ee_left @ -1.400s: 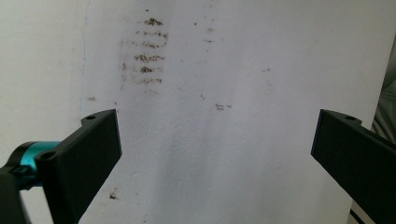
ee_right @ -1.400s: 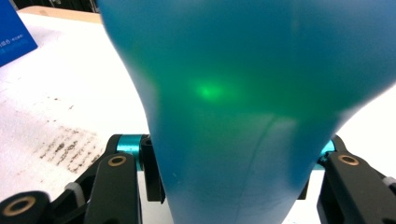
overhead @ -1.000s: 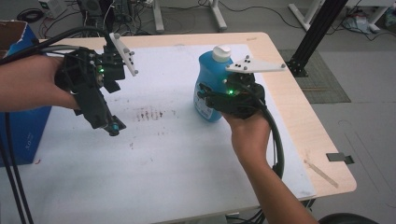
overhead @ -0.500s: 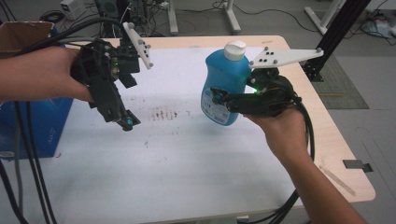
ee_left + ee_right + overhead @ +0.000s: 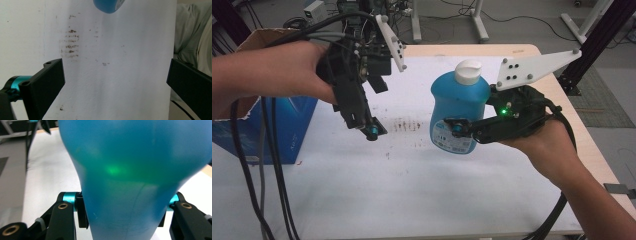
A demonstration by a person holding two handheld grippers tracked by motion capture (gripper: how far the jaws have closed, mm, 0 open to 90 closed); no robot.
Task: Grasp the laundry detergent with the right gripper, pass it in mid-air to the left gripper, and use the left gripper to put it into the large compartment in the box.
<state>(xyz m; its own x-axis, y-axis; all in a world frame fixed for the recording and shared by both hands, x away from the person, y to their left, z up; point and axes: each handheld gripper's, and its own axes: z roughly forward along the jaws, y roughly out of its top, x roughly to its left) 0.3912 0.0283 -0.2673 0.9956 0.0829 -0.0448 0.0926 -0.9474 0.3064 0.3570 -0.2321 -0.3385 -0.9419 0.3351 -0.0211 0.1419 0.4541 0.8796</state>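
Observation:
A blue bottle (image 5: 459,107) with a white cap (image 5: 468,71) hangs upright above the white table cover, held off the surface. My right gripper (image 5: 458,129) is shut on its lower body, and the jaws press both sides of the bottle (image 5: 135,177) in the right gripper view. My left gripper (image 5: 364,122) is held up to the left of the bottle, pointing down and apart from it. In the left gripper view its jaws stand wide open over the cover, with my left gripper (image 5: 115,85) empty and the bottle's base (image 5: 108,5) at the top edge.
Dark smudges (image 5: 404,125) mark the white cover (image 5: 412,190) between the grippers. A blue cardboard box (image 5: 287,130) stands off the table's left side. Cables (image 5: 267,165) hang from the left gripper. The wooden table edge (image 5: 584,140) runs along the right.
The right gripper has lifted the bottle up off the table. The left gripper has risen too and stays left of the bottle.

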